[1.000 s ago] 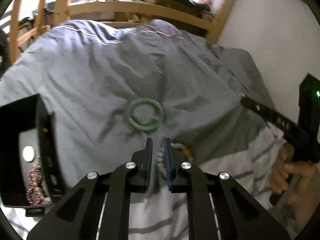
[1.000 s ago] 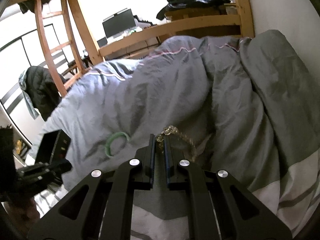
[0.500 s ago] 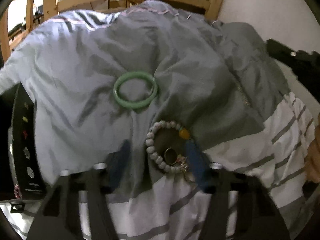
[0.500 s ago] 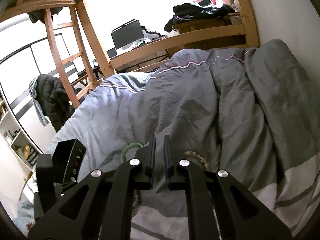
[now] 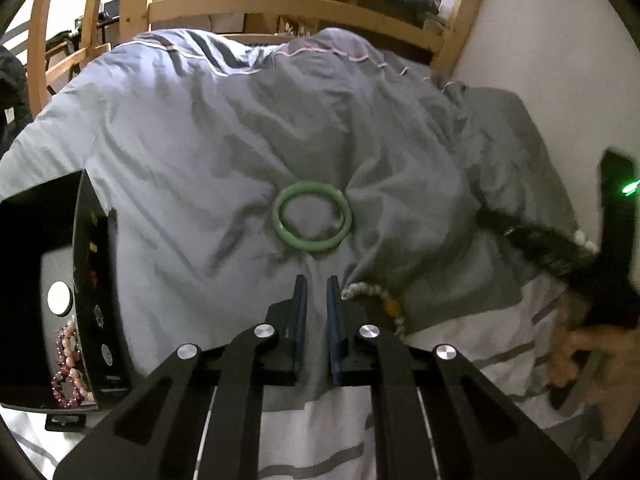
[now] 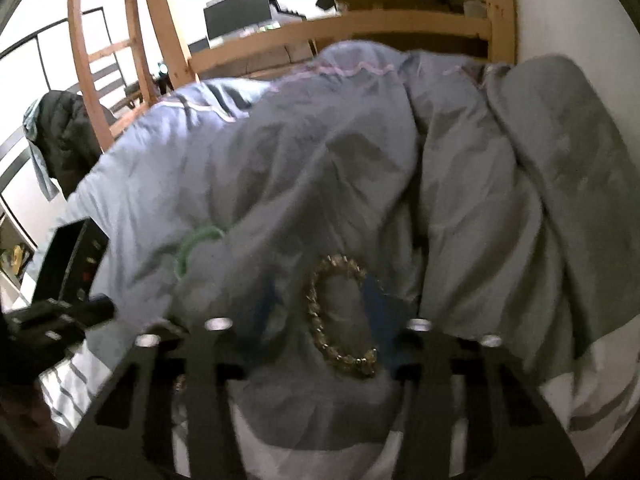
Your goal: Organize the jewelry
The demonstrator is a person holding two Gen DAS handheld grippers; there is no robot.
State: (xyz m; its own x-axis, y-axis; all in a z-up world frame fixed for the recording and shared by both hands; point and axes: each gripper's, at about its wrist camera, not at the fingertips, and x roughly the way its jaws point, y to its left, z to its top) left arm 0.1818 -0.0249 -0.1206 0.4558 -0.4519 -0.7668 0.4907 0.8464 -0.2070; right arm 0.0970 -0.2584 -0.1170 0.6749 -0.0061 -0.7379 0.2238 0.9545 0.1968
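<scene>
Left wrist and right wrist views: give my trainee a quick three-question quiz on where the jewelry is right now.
1. True or false: the bangle lies on the duvet, touching no gripper.
2. What is in the black box? A the bangle, B pink beads, C nothing.
3. Which piece lies between the right gripper's jaws?

Key: 1 true. 2 B. 3 the gold bracelet; the jaws are opening, one on either side of it and not pressing on it.
</scene>
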